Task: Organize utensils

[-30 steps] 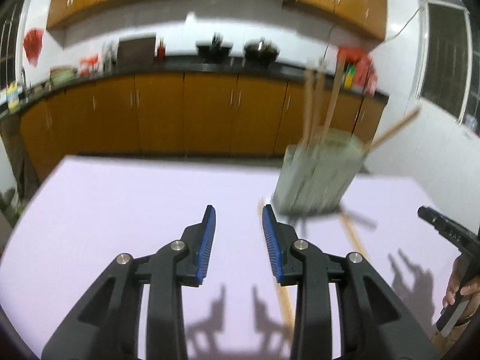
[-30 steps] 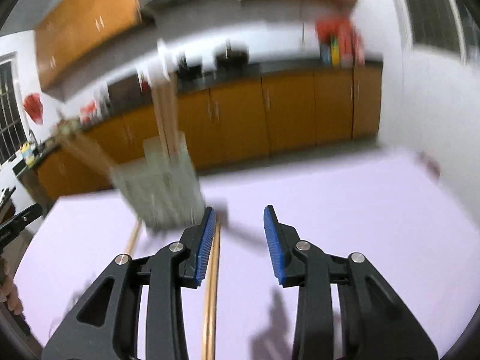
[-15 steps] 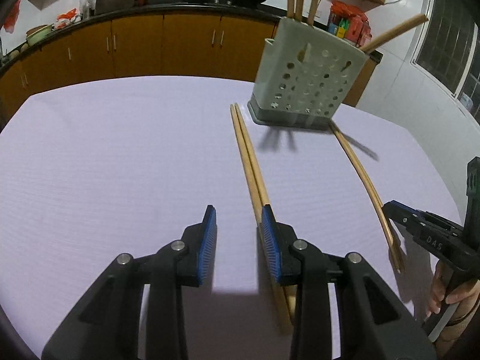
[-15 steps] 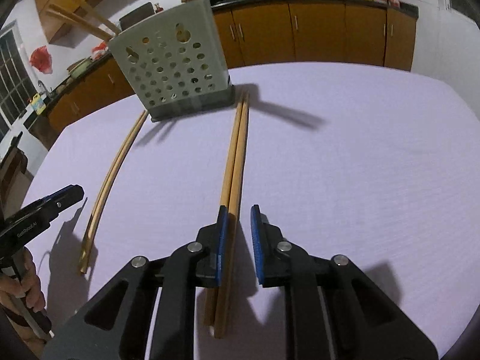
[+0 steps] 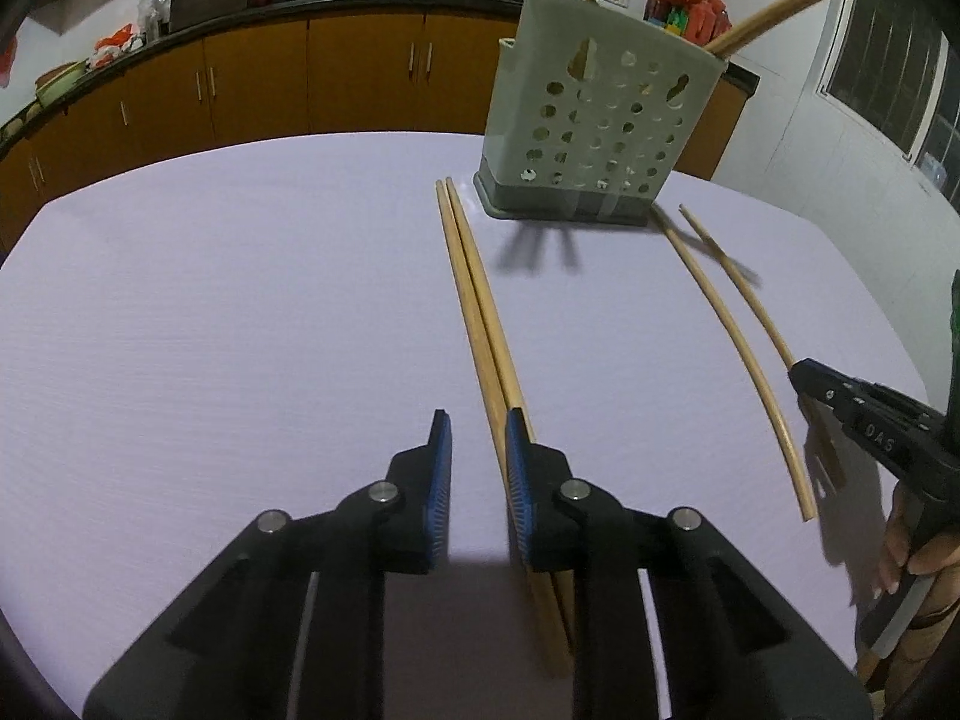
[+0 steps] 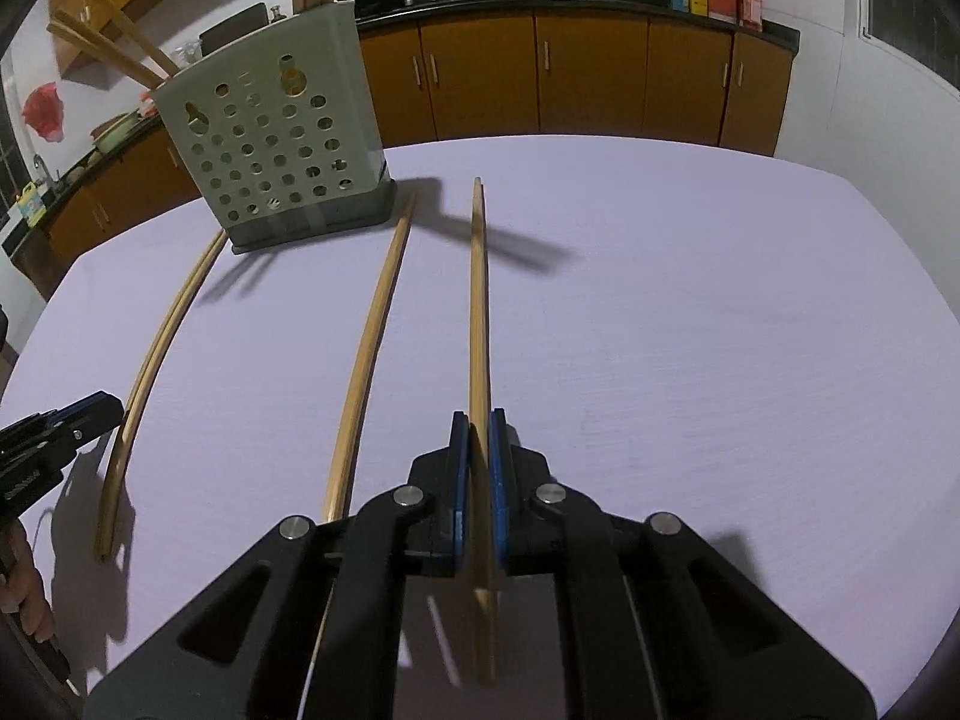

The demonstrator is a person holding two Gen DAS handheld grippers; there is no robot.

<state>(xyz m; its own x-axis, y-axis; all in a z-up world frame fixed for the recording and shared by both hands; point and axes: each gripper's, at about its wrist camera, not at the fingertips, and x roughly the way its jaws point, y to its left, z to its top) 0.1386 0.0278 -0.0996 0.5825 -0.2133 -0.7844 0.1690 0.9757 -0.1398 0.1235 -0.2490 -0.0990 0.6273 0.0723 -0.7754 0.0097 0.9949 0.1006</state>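
One chopstick sits clamped between the blue pads of the right claw, which has just closed on it; its far end points toward the holder and its near end sticks out behind the pads. Beside it on the lilac counter lies its mate, well apart now, its tip close to the holder's dark base. Further left lies a pair, side by side and touching. The left claw stands over that pair's near part, its jaws having just narrowed but with a gap between them: the right pad rests against the sticks, the left pad is clear of them, so nothing is gripped. The holder (pale, perforated) stands upright at the far side with several chopsticks in it, some leaning out. A hand shows at the right edge of the left wrist view.
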